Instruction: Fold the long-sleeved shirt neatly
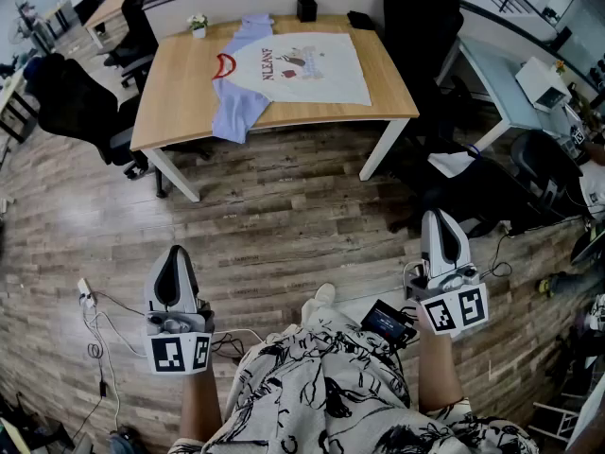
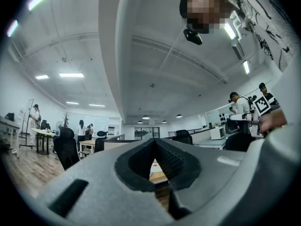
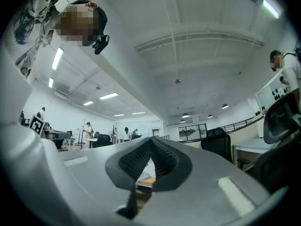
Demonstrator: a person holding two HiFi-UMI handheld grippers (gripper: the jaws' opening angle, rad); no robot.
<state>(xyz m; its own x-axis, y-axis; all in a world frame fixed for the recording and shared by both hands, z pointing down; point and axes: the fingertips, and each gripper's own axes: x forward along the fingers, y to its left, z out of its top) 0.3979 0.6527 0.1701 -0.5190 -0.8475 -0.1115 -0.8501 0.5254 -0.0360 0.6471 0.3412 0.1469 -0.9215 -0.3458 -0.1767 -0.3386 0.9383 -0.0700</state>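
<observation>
Shirt (image 1: 302, 69) on table (image 1: 170, 112), far sleeve (image 1: 255, 23) bunched, shape unclear

Shirt (image 1: 302, 69): only sliver shows past jaws in gripper views; far sleeve (image 1: 255, 22) shape unclear.

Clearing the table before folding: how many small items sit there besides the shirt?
3, along the far edge: small white-potted plant left, black box middle, flat black object right.

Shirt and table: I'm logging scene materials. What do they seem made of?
The white long-sleeved shirt with pale blue sleeves looks like soft matte fabric, perhaps cotton knit: one sleeve hangs limp over the table's edge. The light-brown rectangular table looks like wood or wood-look laminate, judging by its colour and smooth, even top.
</observation>
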